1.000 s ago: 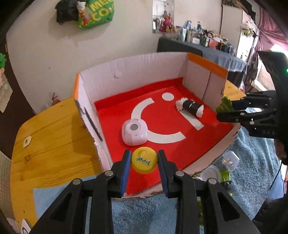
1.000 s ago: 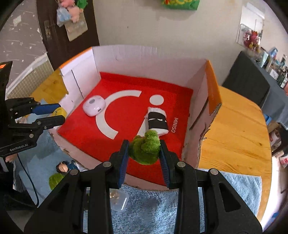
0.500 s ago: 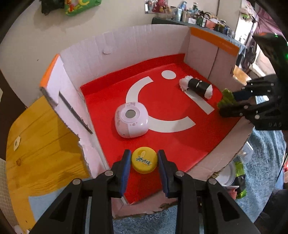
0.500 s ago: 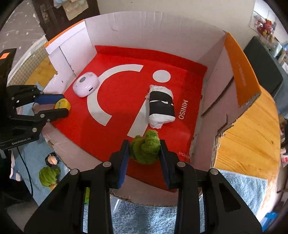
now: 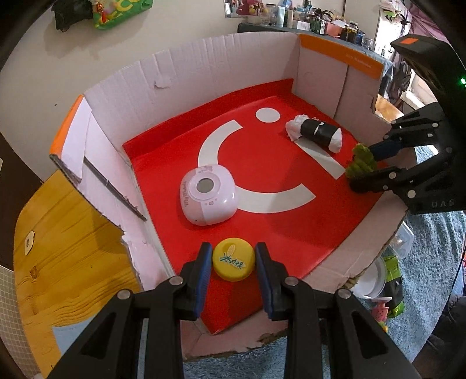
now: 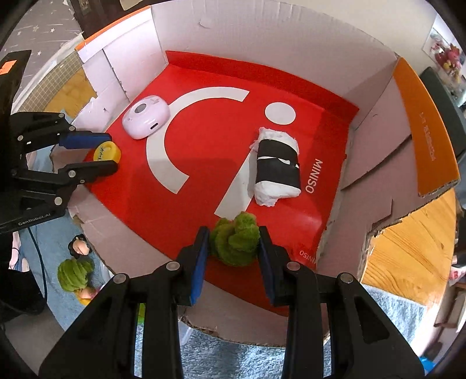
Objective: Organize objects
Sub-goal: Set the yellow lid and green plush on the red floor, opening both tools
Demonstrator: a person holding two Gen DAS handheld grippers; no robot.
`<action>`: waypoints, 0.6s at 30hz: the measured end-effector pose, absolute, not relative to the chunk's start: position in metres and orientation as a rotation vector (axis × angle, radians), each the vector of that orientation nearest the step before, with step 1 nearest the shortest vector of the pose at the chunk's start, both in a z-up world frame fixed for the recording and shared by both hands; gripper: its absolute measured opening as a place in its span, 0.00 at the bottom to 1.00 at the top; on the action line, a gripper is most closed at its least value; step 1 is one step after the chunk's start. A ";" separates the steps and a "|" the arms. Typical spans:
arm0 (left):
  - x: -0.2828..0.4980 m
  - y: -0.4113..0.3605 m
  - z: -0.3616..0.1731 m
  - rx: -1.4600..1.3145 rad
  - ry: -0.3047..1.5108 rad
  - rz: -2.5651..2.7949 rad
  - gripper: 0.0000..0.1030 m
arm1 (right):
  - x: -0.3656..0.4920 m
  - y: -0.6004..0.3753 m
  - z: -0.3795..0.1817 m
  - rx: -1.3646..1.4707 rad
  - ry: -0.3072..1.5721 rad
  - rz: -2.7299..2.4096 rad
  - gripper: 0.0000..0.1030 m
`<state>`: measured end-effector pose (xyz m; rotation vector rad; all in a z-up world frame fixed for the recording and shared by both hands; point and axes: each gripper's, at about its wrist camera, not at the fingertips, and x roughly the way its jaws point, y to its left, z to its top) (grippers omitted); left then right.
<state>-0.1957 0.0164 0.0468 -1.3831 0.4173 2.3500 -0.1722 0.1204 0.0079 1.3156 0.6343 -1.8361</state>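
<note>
Left wrist view: left gripper (image 5: pixel 232 262) clamped on round yellow plastic cap (image 5: pixel 232 259), low over near edge of red-lined cardboard box (image 5: pixel 186 73). Right gripper (image 6: pixel 234 243) clamped on fuzzy green plush toy (image 6: pixel 234 242). Ahead of it: white roll with black band (image 6: pixel 276 166); pale pink rounded device (image 6: pixel 146 116) beyond left gripper.

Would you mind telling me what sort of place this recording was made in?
Probably a lived-in home room: a wooden table, a shelf cluttered with bottles, and blue carpet strewn with toys.

Wooden table (image 5: pixel 72 262) bears a cardboard box (image 5: pixel 204 73) — blue towel (image 6: pixel 393 315) beside.
</note>
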 end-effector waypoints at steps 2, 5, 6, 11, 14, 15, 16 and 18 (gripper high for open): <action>-0.196 0.017 0.046 -1.381 0.423 2.351 0.31 | -0.171 0.122 0.008 1.313 0.635 -1.837 0.30; -0.195 0.017 0.047 -1.381 0.429 2.354 0.33 | -0.171 0.125 0.008 1.316 0.640 -1.838 0.30; -0.195 0.017 0.047 -1.380 0.433 2.356 0.33 | -0.170 0.125 0.008 1.314 0.645 -1.839 0.30; -0.196 0.018 0.046 -1.379 0.430 2.354 0.34 | -0.169 0.128 0.010 1.310 0.662 -1.843 0.31; -0.196 0.018 0.046 -1.378 0.430 2.351 0.38 | -0.169 0.128 0.010 1.309 0.662 -1.842 0.33; -0.196 0.018 0.046 -1.376 0.432 2.350 0.39 | -0.169 0.128 0.010 1.306 0.661 -1.844 0.36; -0.196 0.019 0.046 -1.375 0.434 2.348 0.39 | -0.169 0.129 0.011 1.302 0.661 -1.847 0.45; -0.196 0.019 0.046 -1.375 0.436 2.346 0.40 | -0.169 0.130 0.013 1.289 0.668 -1.856 0.47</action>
